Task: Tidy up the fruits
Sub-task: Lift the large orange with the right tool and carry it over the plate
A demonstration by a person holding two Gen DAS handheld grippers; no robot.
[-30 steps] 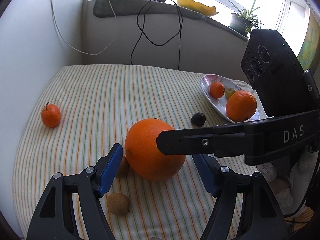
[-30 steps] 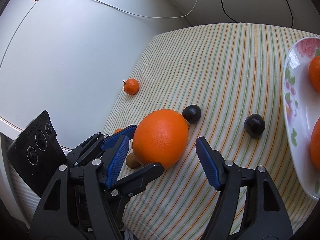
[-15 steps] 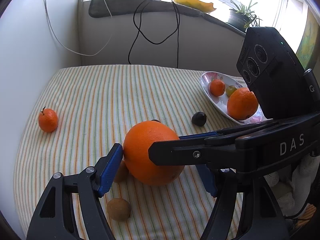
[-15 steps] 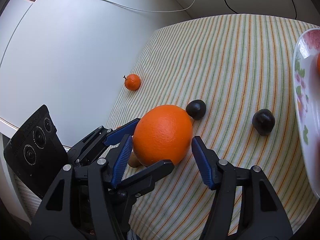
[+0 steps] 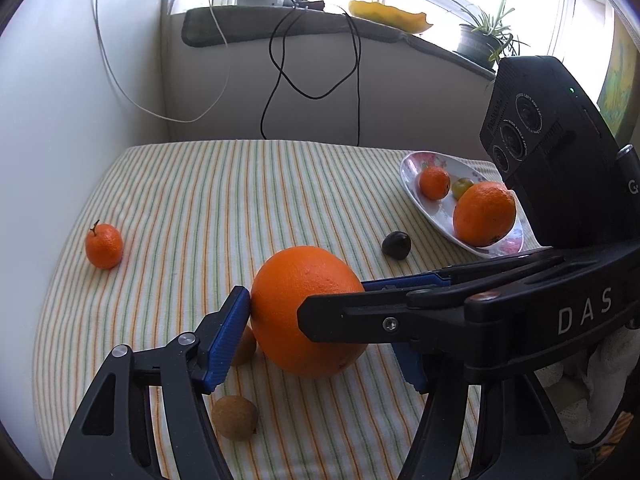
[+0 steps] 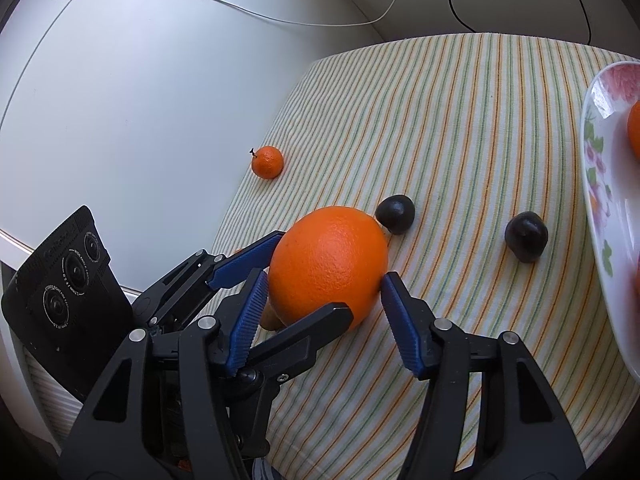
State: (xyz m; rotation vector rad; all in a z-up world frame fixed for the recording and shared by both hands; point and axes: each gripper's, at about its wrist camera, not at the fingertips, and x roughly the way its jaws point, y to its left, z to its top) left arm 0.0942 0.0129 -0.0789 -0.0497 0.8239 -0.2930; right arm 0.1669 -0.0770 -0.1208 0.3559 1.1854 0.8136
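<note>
A large orange [image 5: 308,310] rests on the striped cloth [image 5: 200,200], with both grippers around it. My right gripper [image 6: 325,280] is shut on the orange [image 6: 328,264], its blue pads [image 6: 394,304] pressing both sides. My left gripper [image 5: 316,320] straddles the same orange crosswise and its jaws are closing. Its left pad [image 5: 226,336] touches the peel; its other pad is mostly hidden behind the right gripper's black finger [image 5: 380,320], so a full grip does not show. A flowered plate [image 5: 412,172] at the right holds an orange [image 5: 484,214], a mandarin [image 5: 435,183] and a small green fruit [image 5: 463,188].
A small mandarin [image 5: 104,246] lies near the cloth's left edge by the white wall. Two dark plums [image 6: 395,214] [image 6: 526,236] lie between the large orange and the plate [image 6: 600,160]. Two small brown fruits [image 5: 235,418] [image 5: 244,346] sit under my left fingers. Cables hang behind.
The right gripper's jaws have come in from a gap on each side onto the orange. The left gripper's jaws have narrowed until the left pad meets the peel. Neither hand has shifted.
</note>
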